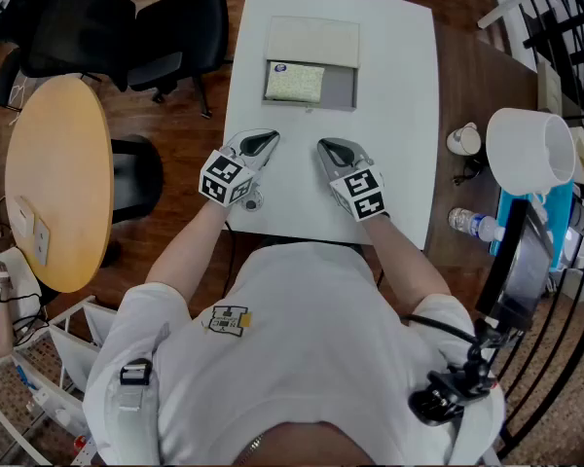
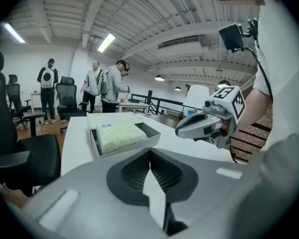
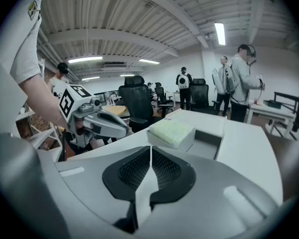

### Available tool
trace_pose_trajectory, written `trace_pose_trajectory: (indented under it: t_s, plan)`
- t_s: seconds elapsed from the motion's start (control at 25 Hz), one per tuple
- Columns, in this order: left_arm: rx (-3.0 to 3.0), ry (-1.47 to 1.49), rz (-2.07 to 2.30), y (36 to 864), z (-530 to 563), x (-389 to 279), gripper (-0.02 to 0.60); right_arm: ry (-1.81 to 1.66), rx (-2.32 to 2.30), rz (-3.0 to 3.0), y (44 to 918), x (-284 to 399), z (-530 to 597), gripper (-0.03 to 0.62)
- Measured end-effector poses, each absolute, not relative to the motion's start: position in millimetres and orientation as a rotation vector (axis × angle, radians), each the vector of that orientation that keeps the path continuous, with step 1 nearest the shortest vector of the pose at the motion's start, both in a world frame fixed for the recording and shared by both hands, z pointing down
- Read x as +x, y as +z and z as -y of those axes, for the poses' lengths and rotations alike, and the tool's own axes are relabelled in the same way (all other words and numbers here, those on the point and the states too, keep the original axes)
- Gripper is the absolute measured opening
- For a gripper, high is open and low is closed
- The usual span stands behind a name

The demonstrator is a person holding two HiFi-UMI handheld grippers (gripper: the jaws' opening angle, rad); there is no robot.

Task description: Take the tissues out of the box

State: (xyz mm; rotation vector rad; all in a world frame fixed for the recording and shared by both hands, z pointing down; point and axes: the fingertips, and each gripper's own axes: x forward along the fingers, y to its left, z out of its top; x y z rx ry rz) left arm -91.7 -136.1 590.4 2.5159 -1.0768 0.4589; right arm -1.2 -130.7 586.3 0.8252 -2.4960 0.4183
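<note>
Pointing toward the box (image 1: 340, 88), the left gripper (image 1: 269, 141) and right gripper (image 1: 325, 147) sit just short of it, jaws pressed together, empty; the tissues (image 1: 294, 83) lie inside the box.

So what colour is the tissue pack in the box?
The tissue pack is pale yellow-green with fine speckles, clearest in the left gripper view.

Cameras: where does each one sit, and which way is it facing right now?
Head view: on the head, steeply down at table, box, forearms, torso.
Left gripper view: on left gripper, along shut jaws toward tissues; right gripper and arm show.
Right gripper view: on right gripper, along shut jaws toward tissues; left gripper and arm show.
Both gripper views share the box.
</note>
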Motion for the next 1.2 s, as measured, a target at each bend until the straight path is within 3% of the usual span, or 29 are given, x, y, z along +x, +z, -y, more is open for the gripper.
trace_pose_trajectory:
  t_s: [0.16,0.32,0.68,0.84,0.96,1.0,1.2]
  plan:
    - [2.486,0.438,1.127,596,171,-101,0.000,0.194,0.734,2.496,566,-14,199,0.051]
    - [2.431,0.363,1.262,586,214,-125,0.000,-0.017,0.524,2.433,567,-29,249,0.217]
    - [2.331,0.294,1.195,579,284,-145,0.000,0.178,0.371,2.375,610,-31,279,0.378]
    - [2.305,0.342,1.147,592,285,-136,0.000,0.023,0.248,2.322,619,-41,275,0.448]
    - [2.294,0.357,1.129,600,286,-130,0.000,-0.067,0.151,2.270,629,-50,274,0.454]
    - [2.290,0.361,1.120,603,286,-127,0.000,-0.075,0.140,2.266,631,-51,277,0.413]
    - [2.269,0.320,1.100,607,288,-127,0.000,-0.060,0.106,2.294,629,-54,286,0.360]
